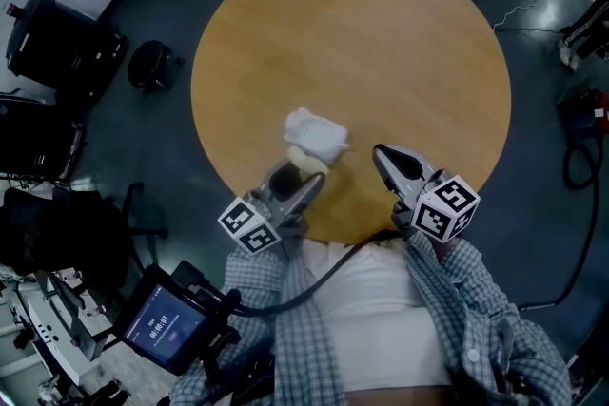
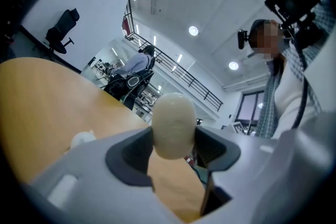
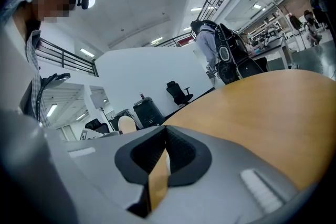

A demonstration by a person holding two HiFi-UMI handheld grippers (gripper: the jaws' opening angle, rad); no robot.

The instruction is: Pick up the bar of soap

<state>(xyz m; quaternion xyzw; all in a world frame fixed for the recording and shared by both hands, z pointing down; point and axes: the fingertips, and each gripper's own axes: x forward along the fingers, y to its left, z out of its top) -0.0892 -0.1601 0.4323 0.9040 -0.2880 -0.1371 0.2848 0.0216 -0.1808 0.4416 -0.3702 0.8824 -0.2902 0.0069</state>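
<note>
The left gripper [image 1: 297, 174] pinches the bar of soap [image 2: 173, 126] between its jaws, one pad pressed to each side of the pale, rounded bar; the bar stands over the near part of the round wooden tabletop [image 1: 400, 43], just beside a white crumpled bundle [image 1: 316, 133]; whether it hangs clear of the wood I cannot tell; the right gripper [image 1: 385, 157] is over the tabletop's near edge, well apart from the soap, its jaws pressed together at the tips with nothing between them.
</note>
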